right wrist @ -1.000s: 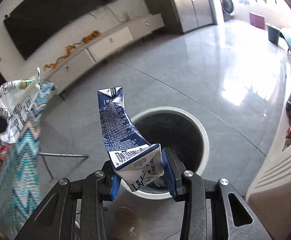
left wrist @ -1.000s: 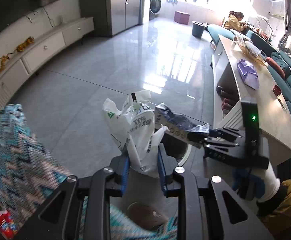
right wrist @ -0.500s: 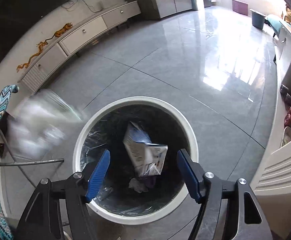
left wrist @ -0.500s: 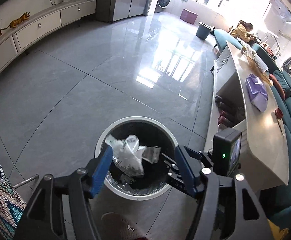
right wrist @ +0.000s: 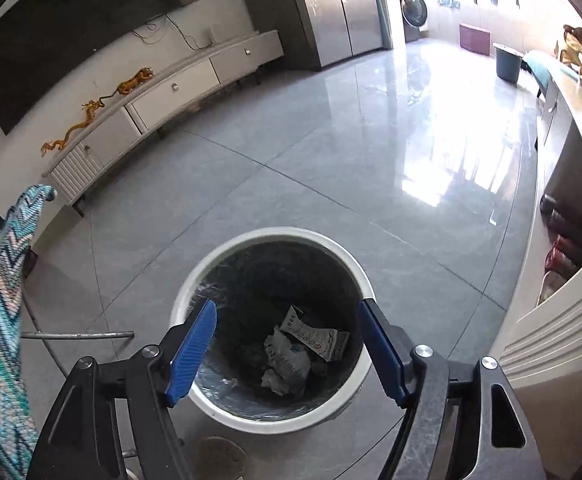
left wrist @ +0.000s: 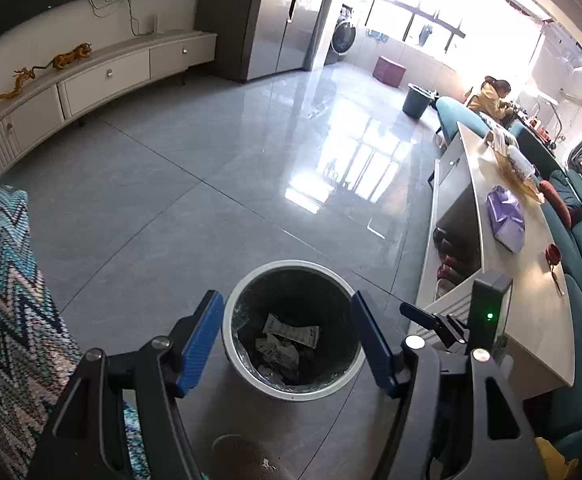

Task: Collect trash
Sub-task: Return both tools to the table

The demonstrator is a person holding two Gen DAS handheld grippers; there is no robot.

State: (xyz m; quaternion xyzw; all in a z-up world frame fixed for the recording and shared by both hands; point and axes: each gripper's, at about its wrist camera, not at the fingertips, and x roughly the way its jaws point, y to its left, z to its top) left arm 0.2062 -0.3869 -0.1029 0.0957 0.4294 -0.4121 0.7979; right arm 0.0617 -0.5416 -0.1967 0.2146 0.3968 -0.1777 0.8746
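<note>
Trash (right wrist: 305, 350) sits at the bottom of the white-rimmed bin (right wrist: 275, 236), low centre in both wrist views: a crumpled plastic bag and a flattened carton with printed circles, lying on the dark liner. From what I can see, that part of the job is done, since nothing is left between either pair of fingers. Whether more litter waits elsewhere I cannot tell from here; the grey tiled floor (left wrist: 219, 168) around the bin looks bare, and the long counter (left wrist: 487, 184) at the right of the frame carries a purple bag and some other things that may or may not count.

I have the left hand-held gripper (left wrist: 287, 340) tipped steeply down over the bin, blue pads spread wide to either side of the rim and holding nothing. The right hand-held gripper (right wrist: 287, 352) points down the same way just beside it, empty too, and its jaws are opening further with only the bin's mouth showing between them. In the left view, its black body shows at lower right with a green light on.

My guess is that the next step is to swing both away and look for more.
</note>
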